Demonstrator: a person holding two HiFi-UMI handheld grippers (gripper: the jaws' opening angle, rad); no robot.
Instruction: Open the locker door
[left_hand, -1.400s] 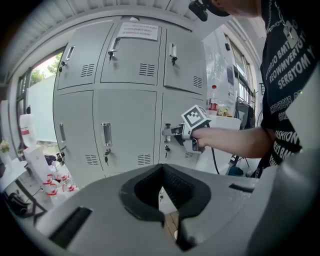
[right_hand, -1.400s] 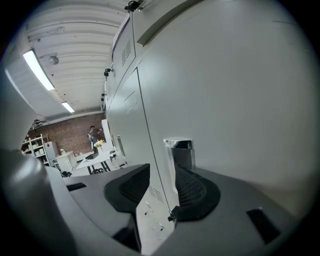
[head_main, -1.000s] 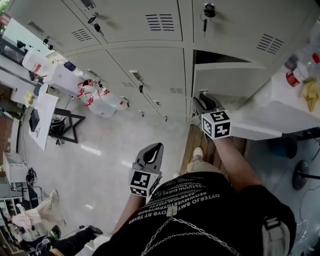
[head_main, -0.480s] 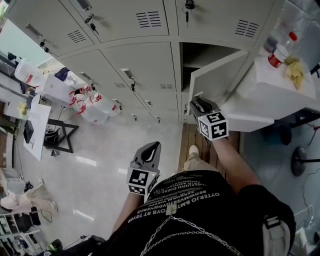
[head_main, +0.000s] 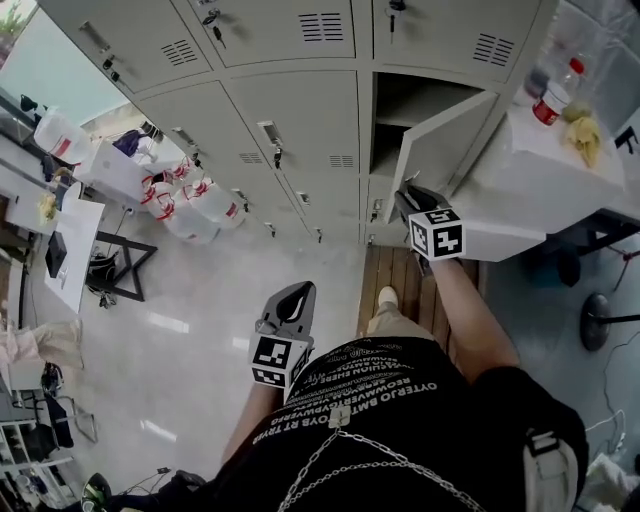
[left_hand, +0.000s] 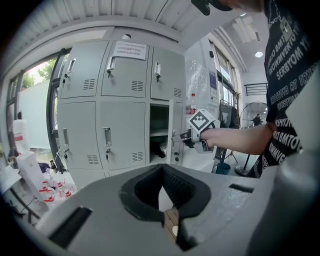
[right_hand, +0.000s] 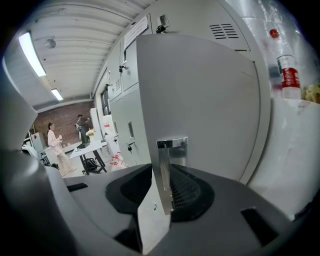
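Door: long axis upright; free edge points down-frame; we note it swung wider than earlier.
Right gripper: pinching handle.
Left gripper: jaws together.

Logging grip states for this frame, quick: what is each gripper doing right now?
Left gripper: closed, holding nothing.
Right gripper: closed on the edge of the locker door, at its chrome handle.

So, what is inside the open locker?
A shelf and, below it, a dark item too unclear to name. From the head view the door covers part of the inside.
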